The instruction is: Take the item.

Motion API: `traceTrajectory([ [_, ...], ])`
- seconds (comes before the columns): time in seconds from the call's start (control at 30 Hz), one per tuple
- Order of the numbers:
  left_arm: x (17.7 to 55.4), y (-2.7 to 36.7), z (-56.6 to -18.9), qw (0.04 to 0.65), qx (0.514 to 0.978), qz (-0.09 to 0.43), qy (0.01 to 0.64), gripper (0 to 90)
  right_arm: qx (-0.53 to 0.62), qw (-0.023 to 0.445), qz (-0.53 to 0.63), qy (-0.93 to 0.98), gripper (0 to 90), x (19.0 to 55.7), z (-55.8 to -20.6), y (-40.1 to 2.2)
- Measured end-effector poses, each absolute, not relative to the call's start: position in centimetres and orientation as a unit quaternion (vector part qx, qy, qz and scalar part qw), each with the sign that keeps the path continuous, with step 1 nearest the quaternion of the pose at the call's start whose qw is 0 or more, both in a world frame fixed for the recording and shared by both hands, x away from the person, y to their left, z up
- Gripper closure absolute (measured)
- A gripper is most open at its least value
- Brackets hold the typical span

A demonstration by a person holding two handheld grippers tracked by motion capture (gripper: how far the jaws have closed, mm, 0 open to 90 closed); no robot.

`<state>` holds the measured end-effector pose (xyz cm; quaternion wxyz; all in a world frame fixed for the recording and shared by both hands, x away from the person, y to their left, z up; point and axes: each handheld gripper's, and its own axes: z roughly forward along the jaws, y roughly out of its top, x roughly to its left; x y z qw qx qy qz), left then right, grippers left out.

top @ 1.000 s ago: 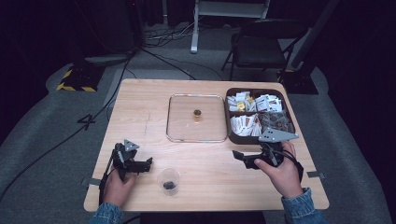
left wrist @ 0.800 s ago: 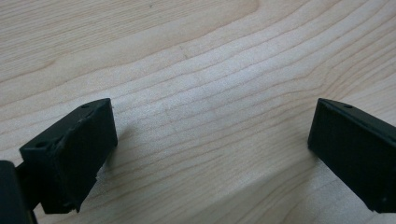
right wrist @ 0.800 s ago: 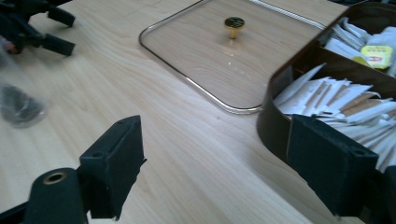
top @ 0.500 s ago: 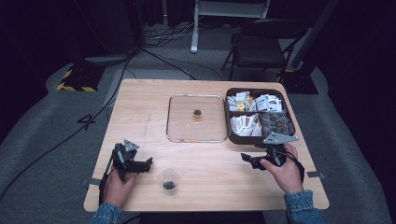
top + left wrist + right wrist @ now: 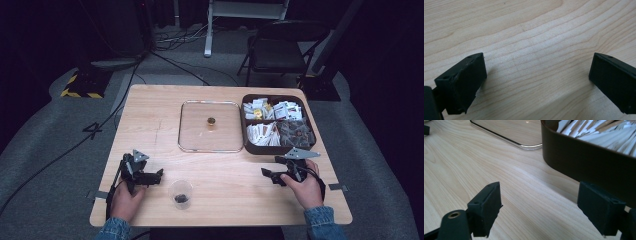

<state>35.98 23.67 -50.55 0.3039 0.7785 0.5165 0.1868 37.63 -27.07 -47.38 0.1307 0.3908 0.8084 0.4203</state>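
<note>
**Both grippers at rest before a pick**

High view: left gripper [image 5: 159, 175] lower left, beside the small cup [image 5: 181, 191]; right gripper [image 5: 266, 174] lower right, below the brown box [image 5: 250, 145]. Left gripper view: jaws spread over bare table [image 5: 529, 32]. Right gripper view: jaws spread, empty, box wall at upper right; the next move likely calls for reaching up into it.

Bare wood of the tabletop [image 5: 150, 120] spans its left half. The glass lid [image 5: 210, 126] and brown box [image 5: 278, 123] block the far right; a small cup [image 5: 181, 191] stands by the near edge.

table [image 5: 225, 165]: pale wood grain
organiser box [image 5: 310, 147]: dk brown
packets [image 5: 262, 134]: white
grippers' jaws: blk
cup [image 5: 181, 191]: clear
</note>
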Motion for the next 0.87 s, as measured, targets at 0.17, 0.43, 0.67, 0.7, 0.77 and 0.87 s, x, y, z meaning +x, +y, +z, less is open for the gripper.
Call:
traceTrajectory([
  [0.17,36.0,23.7,-50.6,0.304,0.779,0.187,0.516,1.6,0.394,0.127,0.418,0.809,19.5,37.5,-48.6,-27.2],
  [0.43,36.0,23.6,-50.6,0.305,0.778,0.187,0.517,1.6,0.386,0.131,0.398,0.822,17.5,37.3,-50.1,-27.1],
  [0.67,36.0,23.7,-50.5,0.303,0.779,0.188,0.515,1.6,0.349,0.153,0.368,0.848,11.9,37.0,-50.5,-26.6],
  [0.7,36.0,23.7,-50.5,0.303,0.779,0.188,0.515,1.6,0.35,0.155,0.366,0.848,11.6,37.0,-50.5,-26.5],
  [0.77,36.0,23.7,-50.5,0.303,0.78,0.188,0.515,1.5,0.351,0.156,0.366,0.848,11.5,37.0,-50.5,-26.5],
  [0.87,36.0,23.6,-50.6,0.304,0.778,0.186,0.517,1.4,0.352,0.156,0.365,0.848,11.5,37.0,-50.5,-26.5],
])
